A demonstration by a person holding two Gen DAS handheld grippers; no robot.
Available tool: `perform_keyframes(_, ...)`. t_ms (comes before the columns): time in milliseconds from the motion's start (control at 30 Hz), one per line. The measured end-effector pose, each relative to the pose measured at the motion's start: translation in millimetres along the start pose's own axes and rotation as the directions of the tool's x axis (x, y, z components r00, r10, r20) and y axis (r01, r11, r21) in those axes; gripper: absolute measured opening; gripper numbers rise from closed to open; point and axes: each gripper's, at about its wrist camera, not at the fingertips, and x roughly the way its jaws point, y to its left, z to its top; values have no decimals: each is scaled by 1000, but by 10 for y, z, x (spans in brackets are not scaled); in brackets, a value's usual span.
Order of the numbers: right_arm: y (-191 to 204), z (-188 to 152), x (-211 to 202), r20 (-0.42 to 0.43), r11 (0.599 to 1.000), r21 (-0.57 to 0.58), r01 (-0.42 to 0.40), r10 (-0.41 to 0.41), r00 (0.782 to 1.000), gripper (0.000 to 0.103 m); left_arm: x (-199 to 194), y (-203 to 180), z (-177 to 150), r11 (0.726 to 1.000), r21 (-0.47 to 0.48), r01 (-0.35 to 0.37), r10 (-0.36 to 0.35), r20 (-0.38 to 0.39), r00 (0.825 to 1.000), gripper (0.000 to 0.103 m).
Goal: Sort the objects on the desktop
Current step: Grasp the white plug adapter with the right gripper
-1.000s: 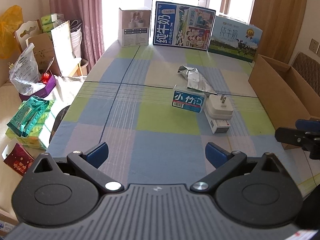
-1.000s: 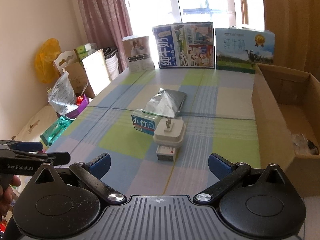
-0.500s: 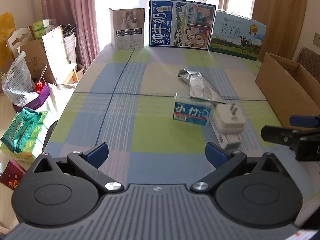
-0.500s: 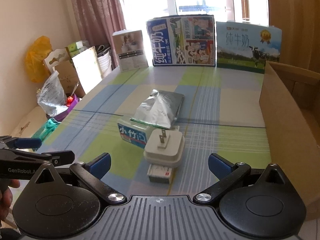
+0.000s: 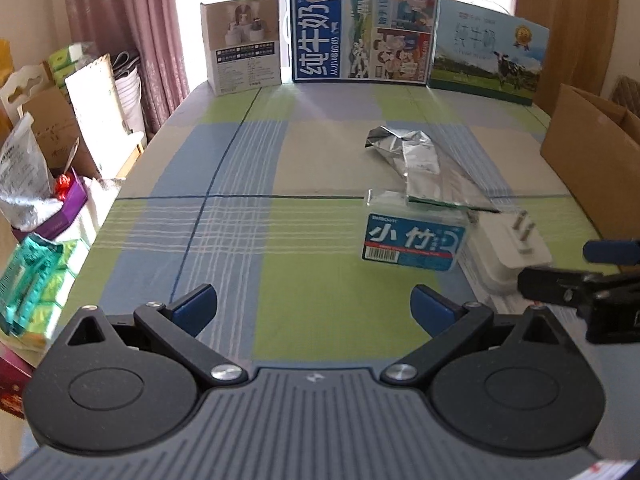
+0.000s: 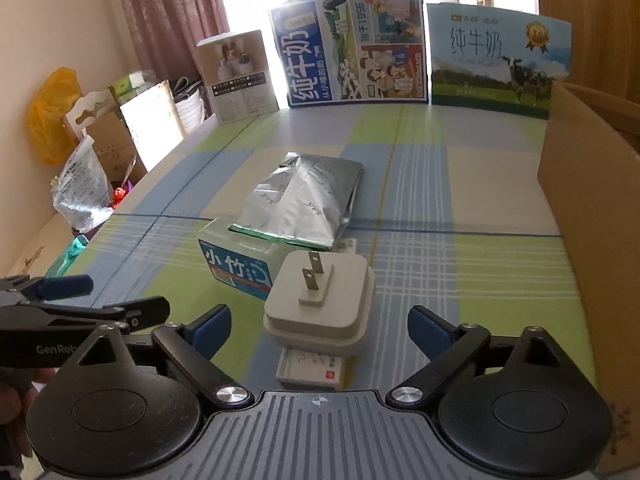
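The right gripper [image 6: 318, 326] has its jaws spread wide and closing, with the white plug adapter [image 6: 320, 302] standing between the blue pads; the pads do not press on it, and a gap shows on both sides. The left gripper [image 5: 314, 306] is spread just as wide over bare tablecloth, holding nothing and touching nothing.

Largest of the things around them is the table [image 5: 280, 168] under its checked green, blue and cream cloth. To the right of the right gripper stands an open cardboard box [image 6: 580, 208], its near wall close beside the right pad; from these views its inside cannot be made out. Far ahead of both grippers, along the table's back edge, three cartons stand upright: a blue milk carton [image 6: 348, 48] in the middle, a green milk carton [image 6: 500, 60] to its right, and a smaller white carton [image 6: 238, 76] to its left.

Just ahead of the right gripper, a crumpled silver foil bag [image 6: 308, 200] lies with its near edge resting on a blue and white tissue pack [image 6: 236, 268], which touches the adapter's left side. The adapter sits prongs up on a small flat white box [image 6: 310, 370] directly in front of the right gripper's body. From the left gripper, this cluster lies ahead and to the right.
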Motion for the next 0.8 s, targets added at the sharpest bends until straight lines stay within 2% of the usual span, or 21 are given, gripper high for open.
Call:
perform_keyframes(267,17,-8,233,-13,1000,-1,22,-22,1000,82,158,69,-24,999,-47,0,0,-15,1000,101)
perform_keyframes(367,7,-15,262,-14,1000,-4,26,-26,1000,75,192,84,-28,998,-56,3,-4,-19,1000,101)
perform_keyframes(400,2,-14,268,-13,1000,-5,25,-25,1000,69,200,82,-30,998,-55,5,-6,-20,1000,101)
perform_keyframes(433,-5,-15,267,-11,1000,-5,26,-26,1000,67,209,74,-31,999,-51,10,-11,-23,1000,101)
perform_keyframes(800,-125,-19,105,15,999,-12,32,-32,999,66,242,-96,-13,998,19,57,-57,-6,998,101)
